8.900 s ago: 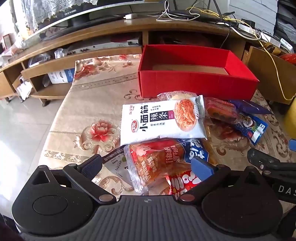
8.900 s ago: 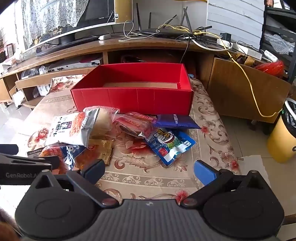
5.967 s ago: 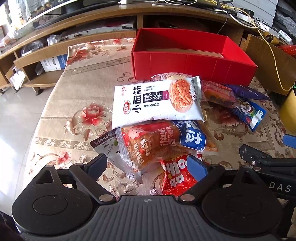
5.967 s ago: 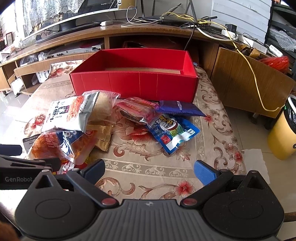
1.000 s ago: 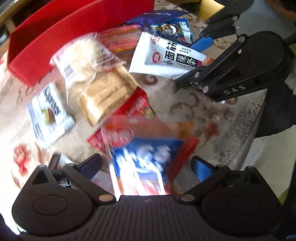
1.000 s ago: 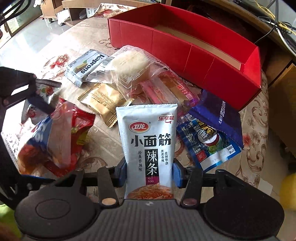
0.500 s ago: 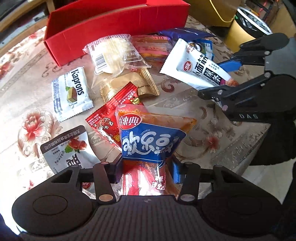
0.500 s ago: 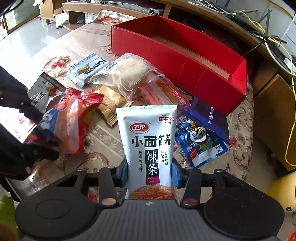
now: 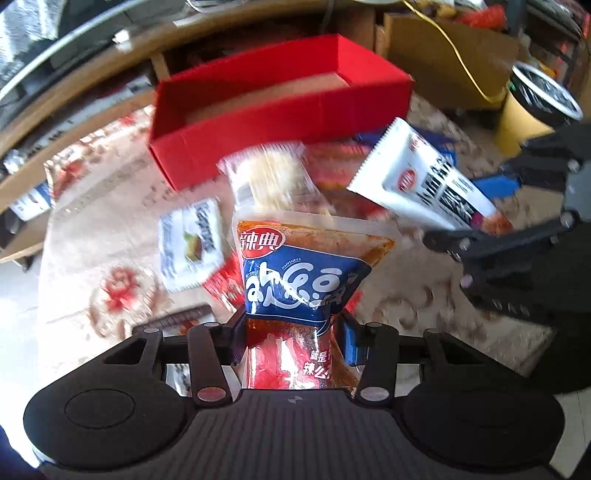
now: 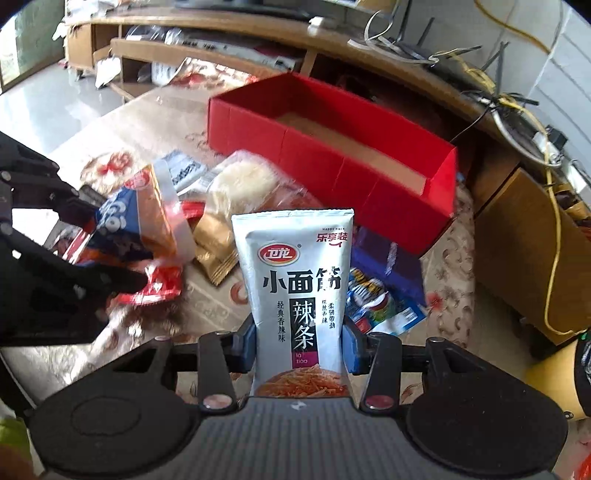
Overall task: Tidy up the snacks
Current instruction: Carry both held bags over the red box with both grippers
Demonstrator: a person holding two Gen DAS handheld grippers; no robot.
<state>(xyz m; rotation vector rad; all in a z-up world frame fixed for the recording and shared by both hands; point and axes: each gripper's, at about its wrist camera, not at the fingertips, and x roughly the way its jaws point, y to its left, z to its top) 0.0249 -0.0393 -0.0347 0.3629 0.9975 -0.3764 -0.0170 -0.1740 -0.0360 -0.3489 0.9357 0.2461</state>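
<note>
A low table covered with a beige cloth with red flowers (image 10: 448, 258) stands in front of a long wooden shelf unit (image 10: 258, 26) with cables on it. In the middle of the right wrist view, the right gripper (image 10: 300, 345) is closed on a white snack bag (image 10: 295, 291) with black Chinese letters; the blue pads press its lower sides and the bag stands upright above the cloth. In the left wrist view, the left gripper (image 9: 291, 338) is clamped in the same way on a blue and orange snack bag (image 9: 303, 273), which stands in the centre of the frame. Above both bags lies the open red box (image 10: 332, 173), with only its brown bottom showing inside. Between the box and the grippers, other snacks lie on the cloth: a clear bag with a pale cake (image 10: 240, 184), a gold packet (image 10: 216, 240), a dark blue packet (image 10: 388, 266) and a white wafer packet (image 9: 188, 240). A yellow bin (image 9: 524, 118) stands in the upper right of the left wrist view.
</note>
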